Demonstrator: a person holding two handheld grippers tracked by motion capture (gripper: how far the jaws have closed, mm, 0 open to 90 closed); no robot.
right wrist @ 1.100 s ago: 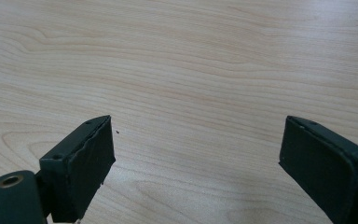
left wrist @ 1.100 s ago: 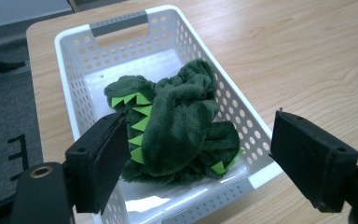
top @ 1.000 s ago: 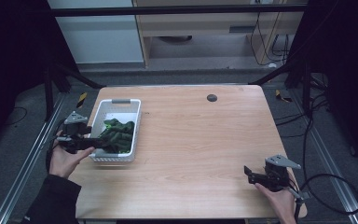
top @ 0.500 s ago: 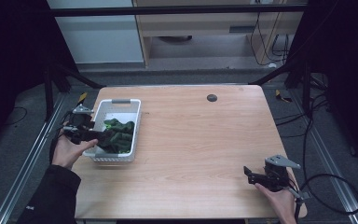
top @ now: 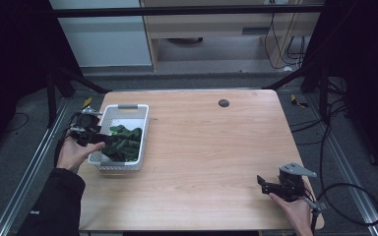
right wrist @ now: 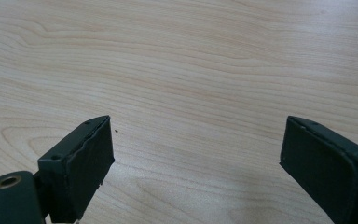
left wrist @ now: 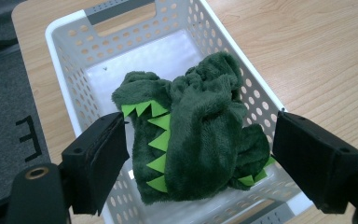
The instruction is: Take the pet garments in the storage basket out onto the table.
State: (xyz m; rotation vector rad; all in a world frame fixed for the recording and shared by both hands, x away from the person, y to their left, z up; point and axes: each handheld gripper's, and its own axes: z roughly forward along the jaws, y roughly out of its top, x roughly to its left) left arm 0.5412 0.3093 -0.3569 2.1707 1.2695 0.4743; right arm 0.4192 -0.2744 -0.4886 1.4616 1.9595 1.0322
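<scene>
The basket (left wrist: pixel 79 98) walls hem in the plush (left wrist: pixel 200 135) on all sides, so the only way to it is from above. The left gripper (left wrist: pixel 200 154) hangs there with its fingers (left wrist: pixel 100 158) spread wide, one on either side of the plush, with slim gaps beside them. Behind the plush, the basket floor lies bare. Right of the basket the surface (top: pixel 216 157) is open wood, save a small dark disc (top: pixel 223 103) near the far edge.

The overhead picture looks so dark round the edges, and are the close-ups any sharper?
High view: the table is evenly lit, its surroundings nearly black, detail soft. Left gripper view: the green plush toy and white basket look crisp. Right gripper view: wood grain sharp, soft shadows under the open jaws.
</scene>
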